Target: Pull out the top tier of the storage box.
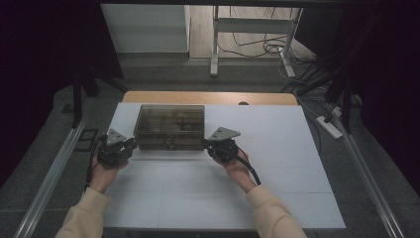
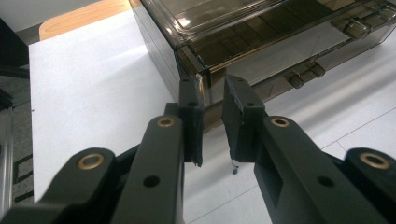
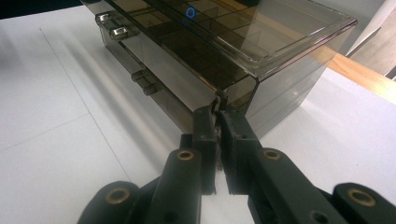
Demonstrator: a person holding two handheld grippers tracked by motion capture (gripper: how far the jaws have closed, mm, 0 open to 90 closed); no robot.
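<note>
A smoky see-through plastic box (image 1: 171, 124) with drawers and a compartment lid stands at the back middle of the white table top (image 1: 198, 193). My left gripper (image 1: 133, 144) is at its front left corner. In the left gripper view the jaws (image 2: 212, 86) stand narrowly apart, closed on that corner edge of the box (image 2: 261, 28). My right gripper (image 1: 207, 144) is at the front right corner. In the right gripper view its jaws (image 3: 217, 112) are almost together, pinching the thin corner edge of the box (image 3: 210, 46). Small latches show on the box's front.
A wooden table edge (image 1: 208, 97) runs behind the box. Metal rails (image 1: 54, 168) flank the table on both sides. Beyond it are a metal stand (image 1: 215, 44), loose cables on the floor and a power strip (image 1: 329, 126) at the right.
</note>
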